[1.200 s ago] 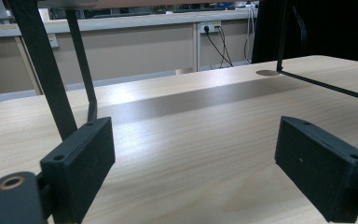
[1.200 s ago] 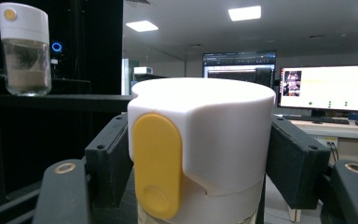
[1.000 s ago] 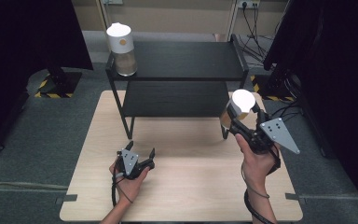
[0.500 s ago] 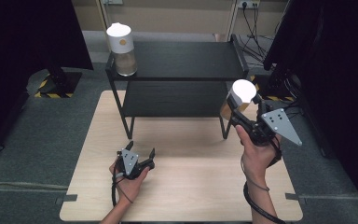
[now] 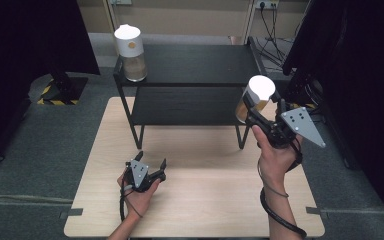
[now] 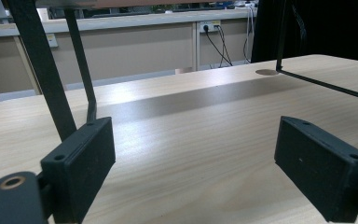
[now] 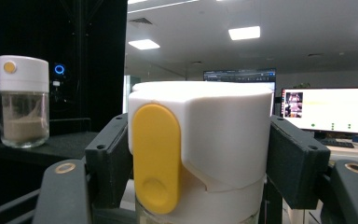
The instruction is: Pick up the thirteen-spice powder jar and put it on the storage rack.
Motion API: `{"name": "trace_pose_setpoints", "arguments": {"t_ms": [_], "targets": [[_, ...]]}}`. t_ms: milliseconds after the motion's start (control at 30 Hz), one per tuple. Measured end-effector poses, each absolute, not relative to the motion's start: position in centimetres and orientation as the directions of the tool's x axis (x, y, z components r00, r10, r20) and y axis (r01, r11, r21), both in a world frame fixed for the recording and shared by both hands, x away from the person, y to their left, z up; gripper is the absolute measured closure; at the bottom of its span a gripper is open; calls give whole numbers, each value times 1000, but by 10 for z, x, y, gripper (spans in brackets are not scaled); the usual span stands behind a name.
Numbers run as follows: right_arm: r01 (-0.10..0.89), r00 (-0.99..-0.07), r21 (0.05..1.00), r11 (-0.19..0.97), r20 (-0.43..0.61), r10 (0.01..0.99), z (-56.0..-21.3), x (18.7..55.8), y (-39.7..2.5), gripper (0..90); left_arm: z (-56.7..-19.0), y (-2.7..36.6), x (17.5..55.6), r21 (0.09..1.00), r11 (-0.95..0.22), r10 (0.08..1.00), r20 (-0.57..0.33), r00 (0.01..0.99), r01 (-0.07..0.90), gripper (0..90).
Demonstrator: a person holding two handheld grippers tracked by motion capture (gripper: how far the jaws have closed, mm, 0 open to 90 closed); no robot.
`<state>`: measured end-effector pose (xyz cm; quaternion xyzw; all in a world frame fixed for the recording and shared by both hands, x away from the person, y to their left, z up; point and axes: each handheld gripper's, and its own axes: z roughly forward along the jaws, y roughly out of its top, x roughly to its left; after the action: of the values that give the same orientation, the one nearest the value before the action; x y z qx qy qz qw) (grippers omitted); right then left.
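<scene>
The right gripper (image 5: pixel 254 111) is clamped on a jar (image 5: pixel 254 98), its 2 jaws pressing the white lid from either side. In the right gripper view the jar (image 7: pixel 200 149) stands upright between the pads, the yellow tab on its lid turned toward the camera. Gripping at the lid leaves the glass body hanging free below, likely so the base can meet a surface first. In the high view the jar hangs in the air at 3 o'clock of the black shelf (image 5: pixel 195 65), just off its right end and about level with the top board. That fits a carry toward the top board, where a second jar (image 5: pixel 131 52) already stands at the 9 o'clock end; the bare stretch at the right end looks like the natural spot for this one. Both jars hold a tan filling, though what it is cannot be told.

The left gripper (image 5: pixel 149 165) rests low on the table (image 5: pixel 205 200) at 6 o'clock of the shelf, jaws spread wide with nothing between them. In the left gripper view its pads (image 6: pixel 81 163) frame bare wood and the shelf legs (image 6: pixel 44 70), so it seems parked out of the way while the other hand works.
</scene>
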<state>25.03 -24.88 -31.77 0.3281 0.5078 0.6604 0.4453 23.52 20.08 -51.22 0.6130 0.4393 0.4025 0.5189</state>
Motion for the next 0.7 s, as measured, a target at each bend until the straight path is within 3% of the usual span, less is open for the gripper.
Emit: {"name": "trace_pose_setpoints", "arguments": {"t_ms": [700], "targets": [[-280, -377, 955, -100, -13, 926, -292, 262, -245, 309, -512, 201, 235, 990, -74, 955, 36, 293, 121, 121]]}}
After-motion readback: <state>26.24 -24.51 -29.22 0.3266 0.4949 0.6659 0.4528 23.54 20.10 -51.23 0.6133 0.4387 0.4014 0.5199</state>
